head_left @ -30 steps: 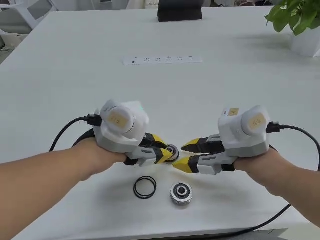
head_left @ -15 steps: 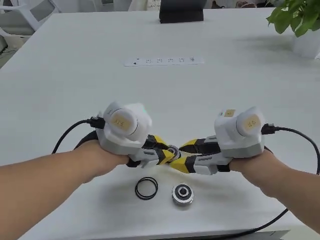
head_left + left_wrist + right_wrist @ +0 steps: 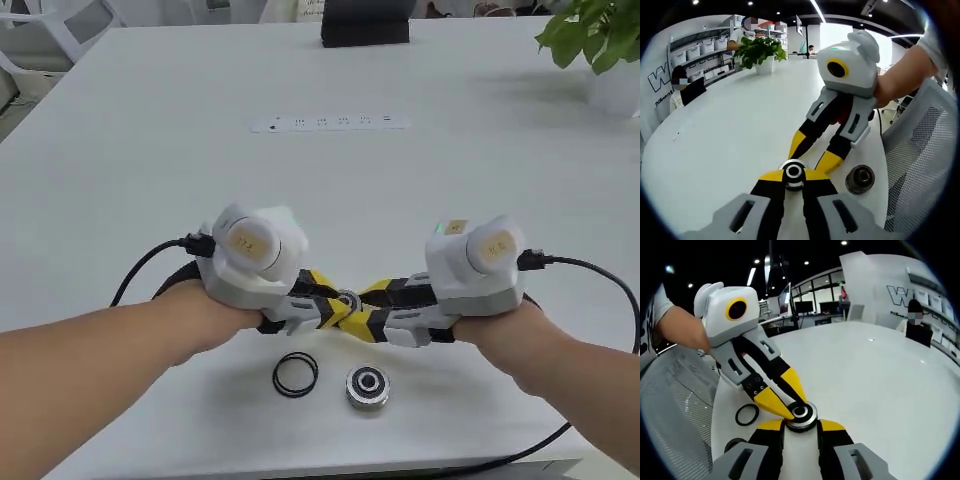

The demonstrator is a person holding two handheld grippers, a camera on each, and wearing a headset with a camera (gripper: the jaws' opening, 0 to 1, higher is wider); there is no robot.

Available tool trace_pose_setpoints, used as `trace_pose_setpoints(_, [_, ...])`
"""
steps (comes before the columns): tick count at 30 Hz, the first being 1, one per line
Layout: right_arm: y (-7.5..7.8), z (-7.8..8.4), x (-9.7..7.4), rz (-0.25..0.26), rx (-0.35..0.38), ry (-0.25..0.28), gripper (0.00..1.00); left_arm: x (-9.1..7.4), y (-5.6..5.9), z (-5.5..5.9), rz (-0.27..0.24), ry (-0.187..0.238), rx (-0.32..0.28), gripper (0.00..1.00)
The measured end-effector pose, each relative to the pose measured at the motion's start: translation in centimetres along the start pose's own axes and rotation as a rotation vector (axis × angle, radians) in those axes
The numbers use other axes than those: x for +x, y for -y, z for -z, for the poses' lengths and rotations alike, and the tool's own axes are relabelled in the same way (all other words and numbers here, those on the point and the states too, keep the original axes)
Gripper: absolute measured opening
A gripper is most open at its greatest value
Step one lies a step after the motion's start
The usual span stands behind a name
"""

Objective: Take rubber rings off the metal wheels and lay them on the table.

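A small metal wheel (image 3: 347, 300) with a black rubber ring on its rim hangs just above the table between both grippers. My left gripper (image 3: 333, 306) is shut on the wheel (image 3: 793, 172), its yellow tips on either side. My right gripper (image 3: 360, 314) meets it from the opposite side, and its tips (image 3: 801, 426) touch the wheel's rim (image 3: 801, 415) on both sides. The left gripper (image 3: 786, 399) enters the right gripper view from the upper left. On the table below lie loose black rubber rings (image 3: 295, 375) and a second wheel (image 3: 368, 387).
The white table (image 3: 320, 200) stretches far ahead. A white power strip (image 3: 330, 123) lies mid-table, a dark box (image 3: 365, 30) stands at the far edge and a potted plant (image 3: 600, 40) at the far right. Black cables (image 3: 140, 275) trail from both grippers.
My right gripper has moved left to the wheel and narrowed its jaws onto the rim. The left gripper has kept hold of the wheel. The rings and second wheel on the table lie as before.
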State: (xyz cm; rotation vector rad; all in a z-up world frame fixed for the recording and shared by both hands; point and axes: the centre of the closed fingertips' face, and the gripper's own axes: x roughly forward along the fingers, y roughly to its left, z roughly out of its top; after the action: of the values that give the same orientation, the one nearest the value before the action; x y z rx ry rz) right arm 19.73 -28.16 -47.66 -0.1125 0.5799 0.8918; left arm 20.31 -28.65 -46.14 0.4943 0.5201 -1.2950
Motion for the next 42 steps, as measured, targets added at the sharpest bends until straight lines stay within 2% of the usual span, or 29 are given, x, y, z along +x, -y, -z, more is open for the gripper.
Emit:
trace_pose_setpoints(18, [0.0,0.4,-0.6,0.011,-0.014,-0.001,0.15,0.0,-0.1,0.0,-0.008,0.001,-0.007,0.07])
trace_pose_setpoints(25, [0.1,0.6,-0.7,0.013,-0.026,-0.007,0.09,0.0,0.0,0.0,-0.008,0.001,-0.014,0.07])
trace_pose_setpoints(42, [0.4,0.6,-1.1,0.037,-0.007,-0.007,0.00,0.0,0.0,0.0,-0.019,0.002,-0.012,0.07])
